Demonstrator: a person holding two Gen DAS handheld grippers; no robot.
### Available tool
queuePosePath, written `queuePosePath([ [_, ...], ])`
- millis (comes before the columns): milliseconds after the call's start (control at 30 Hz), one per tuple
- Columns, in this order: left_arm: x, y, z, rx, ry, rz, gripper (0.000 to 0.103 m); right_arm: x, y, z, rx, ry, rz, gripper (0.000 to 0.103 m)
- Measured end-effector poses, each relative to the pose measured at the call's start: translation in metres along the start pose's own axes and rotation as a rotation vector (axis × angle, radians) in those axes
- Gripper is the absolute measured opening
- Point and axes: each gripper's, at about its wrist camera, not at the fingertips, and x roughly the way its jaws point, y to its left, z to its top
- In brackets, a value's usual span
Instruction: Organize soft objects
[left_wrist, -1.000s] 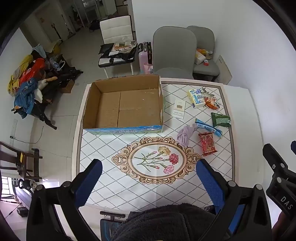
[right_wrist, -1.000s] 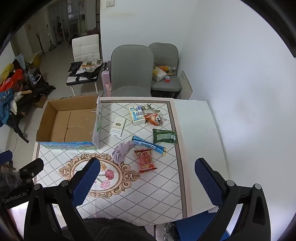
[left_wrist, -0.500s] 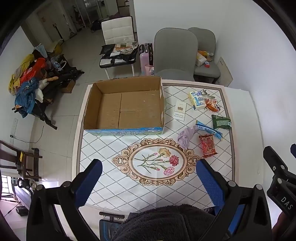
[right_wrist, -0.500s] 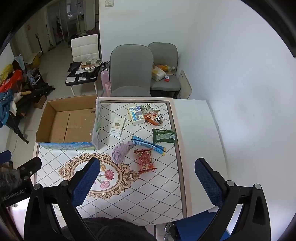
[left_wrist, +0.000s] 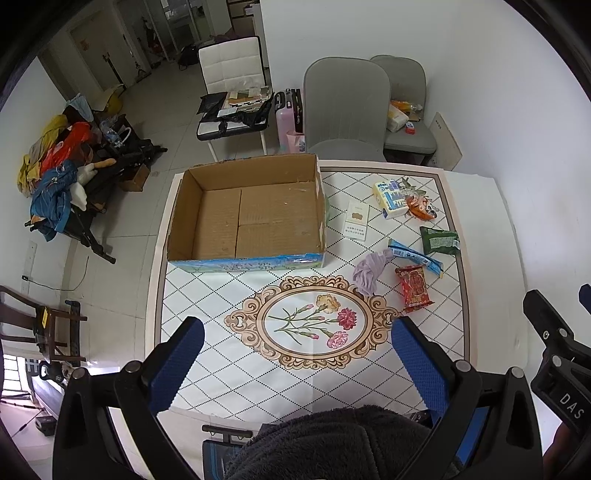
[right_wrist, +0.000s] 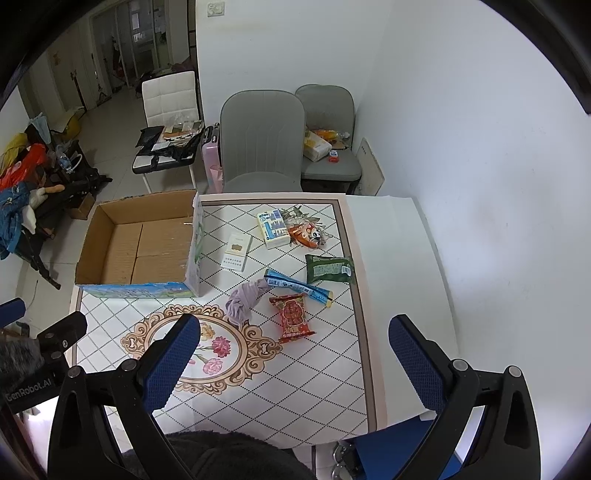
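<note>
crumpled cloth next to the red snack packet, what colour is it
Pale lilac; the crumpled cloth shows best in the right wrist view.

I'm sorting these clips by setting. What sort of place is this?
Probably a lived-in home, likely a dining area: a table under a floral patterned tablecloth, grey upholstered chairs pushed against it, and a heap of colourful clothes on the tiled floor.

The desk (left_wrist: 480, 229) wore a diamond-patterned cloth with a floral medallion (left_wrist: 312, 325) at its middle. An open cardboard box (left_wrist: 247, 214) sat at its far left corner. Toward the right edge lay a white card (left_wrist: 356, 220), a tissue pack (left_wrist: 391, 199), an orange wrapper (left_wrist: 421, 208), a green packet (left_wrist: 439, 240), a blue stick pack (left_wrist: 415, 256), a lilac cloth (left_wrist: 369, 271) and a red snack packet (left_wrist: 413, 290).
</note>
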Motion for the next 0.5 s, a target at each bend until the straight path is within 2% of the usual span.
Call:
queuePosePath([
  [300, -0.003, -0.005, -0.006, 0.005, 0.001, -0.011, 0.103, -0.003, -0.006, -0.002, 0.010, -0.004, 0.002, 0.103],
  [500, -0.011, -0.005, -0.006, 0.004, -0.029, -0.010, 0.103, -0.008, -0.009, -0.003, 0.015, -0.014, 0.003, 0.103],
])
